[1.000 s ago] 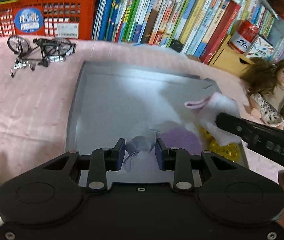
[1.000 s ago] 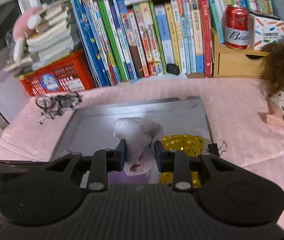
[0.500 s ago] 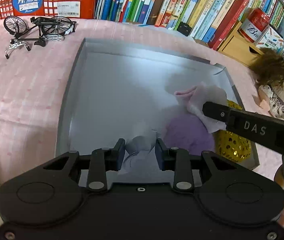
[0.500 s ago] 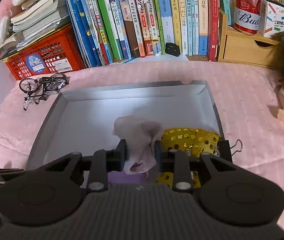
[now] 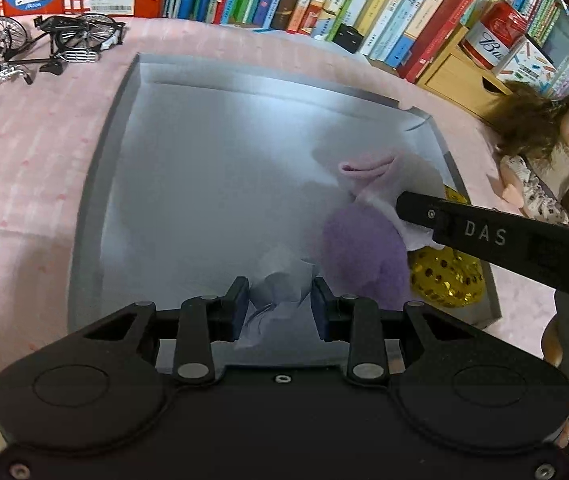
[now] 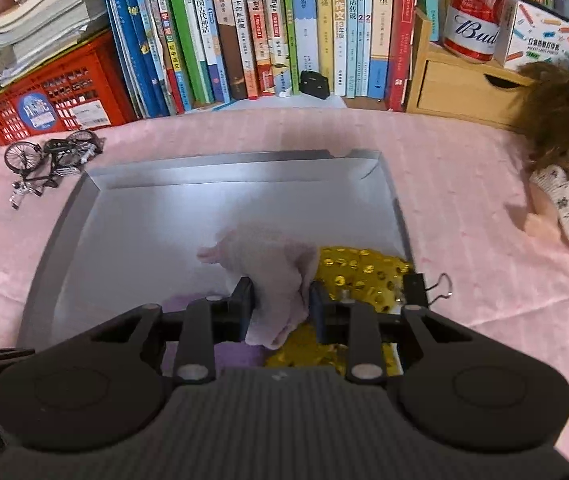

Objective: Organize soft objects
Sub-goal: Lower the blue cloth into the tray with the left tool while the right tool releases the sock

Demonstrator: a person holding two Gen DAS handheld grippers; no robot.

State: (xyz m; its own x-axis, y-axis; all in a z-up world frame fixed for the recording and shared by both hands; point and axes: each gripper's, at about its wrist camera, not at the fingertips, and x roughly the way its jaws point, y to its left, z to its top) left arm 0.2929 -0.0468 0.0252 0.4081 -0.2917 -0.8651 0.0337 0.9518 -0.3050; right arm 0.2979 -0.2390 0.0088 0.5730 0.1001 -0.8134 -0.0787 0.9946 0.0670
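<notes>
Your left claw point(image 5: 280, 300) pinches a crumpled white tissue point(image 5: 274, 294) and your right claw point(image 6: 280, 300) pinches a pale pink sock point(image 6: 272, 276), both low over the grey tray point(image 5: 96, 184), so letting go crooked could drop them onto the purple fuzzy sock point(image 5: 364, 252) beside them.

Both tools are made of black plastic. On the left gripper point(image 5: 280, 306) two round bumps, silver screws and dark blue pads point(image 5: 239, 312) can be seen. The right gripper point(image 6: 280, 306) has a ribbed grey top, and the white letters "DAS" are printed on its long black finger point(image 5: 484, 232).
</notes>
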